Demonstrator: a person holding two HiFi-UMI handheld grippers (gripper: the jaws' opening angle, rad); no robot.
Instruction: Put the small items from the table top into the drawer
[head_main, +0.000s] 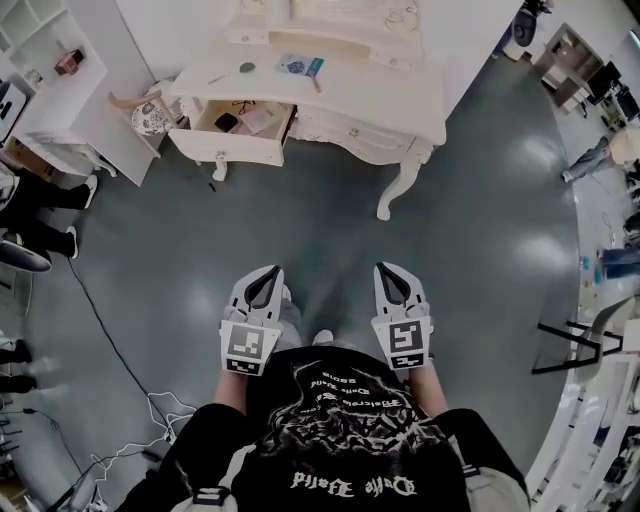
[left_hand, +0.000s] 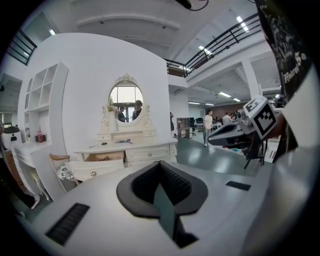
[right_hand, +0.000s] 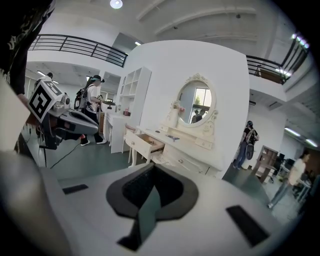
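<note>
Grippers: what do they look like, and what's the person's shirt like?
The left gripper and right gripper are pale grey pointed shells, dark inside. Each carries a cube with black-and-white square markers. The T-shirt is black with white print.

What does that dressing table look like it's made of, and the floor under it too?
The dressing table is probably painted wood in a cream, satin finish. Its carved, curved legs and even, opaque colour suggest this, though the paint hides any grain. The floor is likely sealed concrete or resin, grey-green and glossy. Soft patches of reflected light show on it, with no visible seams.
</note>
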